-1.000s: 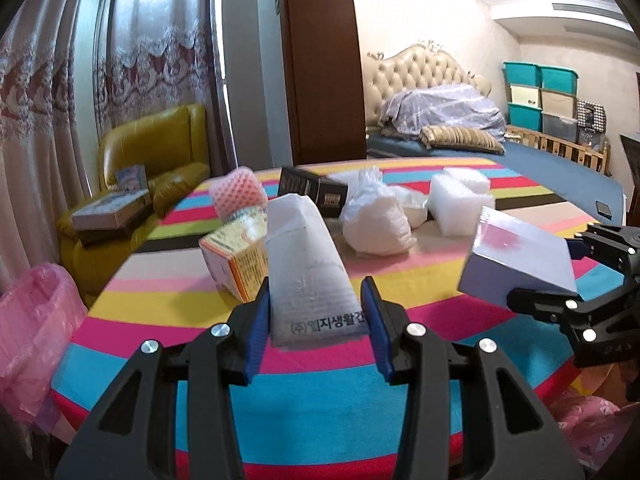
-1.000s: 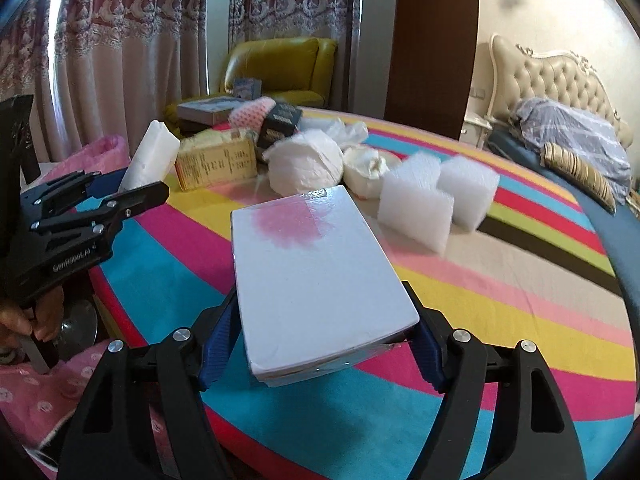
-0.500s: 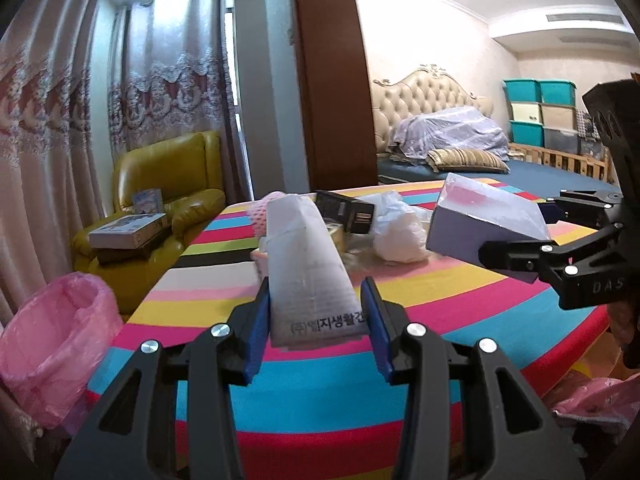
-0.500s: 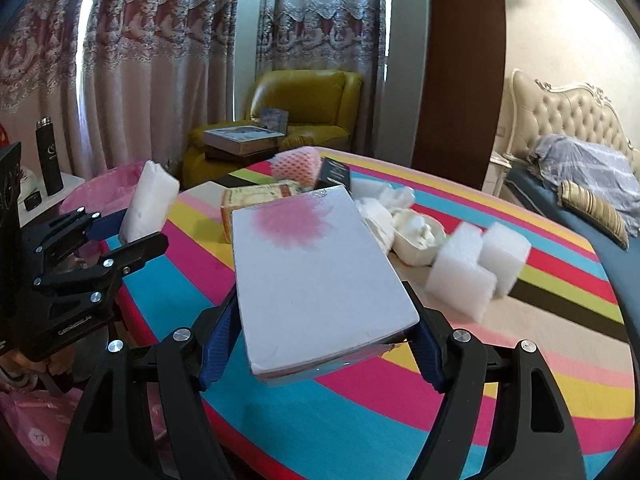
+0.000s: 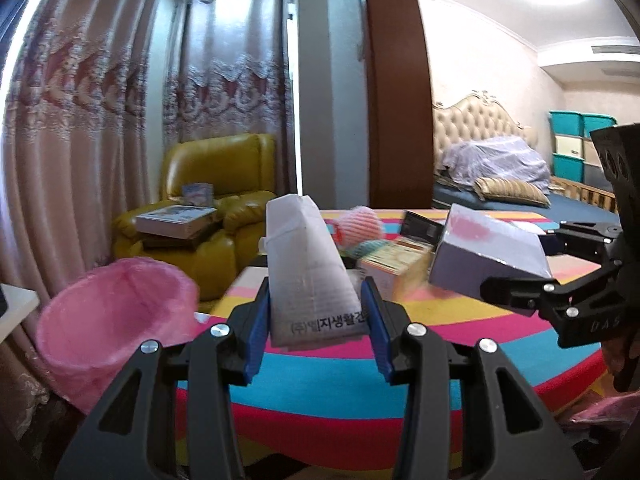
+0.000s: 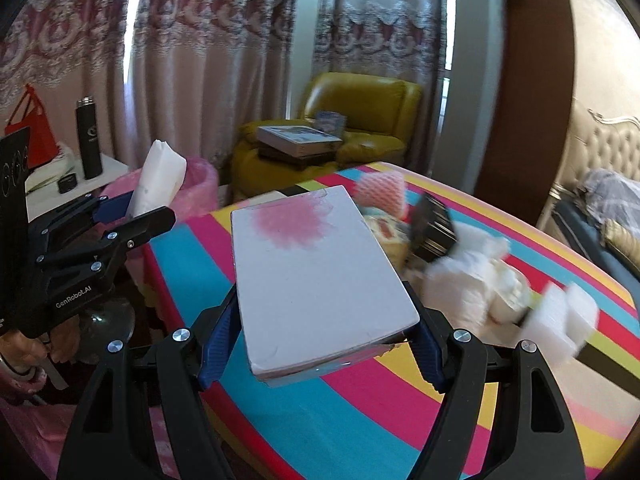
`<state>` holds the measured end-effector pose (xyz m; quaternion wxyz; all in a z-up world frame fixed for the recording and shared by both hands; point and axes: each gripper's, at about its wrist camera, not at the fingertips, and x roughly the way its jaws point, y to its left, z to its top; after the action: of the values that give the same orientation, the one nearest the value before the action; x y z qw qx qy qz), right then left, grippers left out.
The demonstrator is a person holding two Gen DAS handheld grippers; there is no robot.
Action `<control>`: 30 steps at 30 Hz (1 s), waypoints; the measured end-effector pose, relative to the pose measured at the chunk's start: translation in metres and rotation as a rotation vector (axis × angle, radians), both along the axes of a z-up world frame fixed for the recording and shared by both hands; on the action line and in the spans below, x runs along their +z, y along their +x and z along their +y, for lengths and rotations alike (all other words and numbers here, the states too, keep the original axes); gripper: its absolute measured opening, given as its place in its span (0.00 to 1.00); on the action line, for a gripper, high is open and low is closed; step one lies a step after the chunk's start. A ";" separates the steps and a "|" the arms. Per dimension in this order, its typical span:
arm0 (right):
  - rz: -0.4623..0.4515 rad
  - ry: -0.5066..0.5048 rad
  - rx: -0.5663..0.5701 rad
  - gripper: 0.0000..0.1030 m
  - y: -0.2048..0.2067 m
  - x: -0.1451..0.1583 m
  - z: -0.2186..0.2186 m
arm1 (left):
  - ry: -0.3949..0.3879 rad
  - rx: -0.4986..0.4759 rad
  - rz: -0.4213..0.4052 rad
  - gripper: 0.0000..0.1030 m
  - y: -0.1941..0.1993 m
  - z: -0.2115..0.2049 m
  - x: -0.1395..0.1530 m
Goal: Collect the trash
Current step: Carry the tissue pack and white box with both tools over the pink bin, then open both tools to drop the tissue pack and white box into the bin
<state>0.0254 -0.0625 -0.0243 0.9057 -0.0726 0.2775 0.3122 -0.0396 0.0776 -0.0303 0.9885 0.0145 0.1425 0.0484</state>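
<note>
So the left hand-held gripper (image 5: pixel 316 332) is pinching a white paper packet (image 5: pixel 310 268) with Korean print along its bottom edge, blue pads tight against both sides, and the packet sticks up and forward out of the jaws. From the right wrist camera you can see that same packet (image 6: pixel 160 178) held up in front of the pink-lined trash bin (image 6: pixel 196 188), which sits on the floor just off the edge of the desk (image 6: pixel 360 412). In the left view the bin (image 5: pixel 116 320) is down to the left of the gripper, mouth open.

The right hand-held gripper (image 6: pixel 320 344) is clamped on a flat white box (image 6: pixel 316 276) with a pink blotch on its lid, held tilted above the striped desk near its edge. The left camera catches that box (image 5: pixel 488 256) off to the right, hanging over the desk.

Rest of the trash sits on the stripes: a pink foam fruit net (image 6: pixel 380 192), a yellow carton (image 5: pixel 394 264), a black box (image 6: pixel 434 232), crumpled white bags (image 6: pixel 468 284) and white foam blocks (image 6: pixel 560 320), all a bit blurry. Behind there's a yellow leather armchair (image 5: pixel 216 208) with books stacked on the seat, and a black thermos (image 6: pixel 89 140) on a white side table by the curtains
</note>
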 end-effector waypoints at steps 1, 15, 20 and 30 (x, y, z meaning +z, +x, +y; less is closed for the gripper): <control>-0.001 0.001 0.011 0.69 0.001 0.002 0.004 | -0.005 0.014 -0.005 0.41 -0.002 0.006 0.002; 0.010 0.010 0.197 0.69 0.035 0.016 0.110 | -0.034 0.219 0.011 0.42 -0.023 0.108 0.007; 0.021 0.004 0.252 0.70 0.051 0.019 0.152 | -0.017 0.278 0.036 0.42 -0.015 0.143 0.004; 0.067 0.022 0.331 0.70 0.089 0.024 0.226 | -0.077 0.335 0.096 0.42 0.002 0.216 -0.013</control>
<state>0.1147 0.1631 -0.0002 0.8328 -0.0970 0.2886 0.4624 -0.0376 0.2937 -0.0435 0.9585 -0.0451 0.1918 0.2063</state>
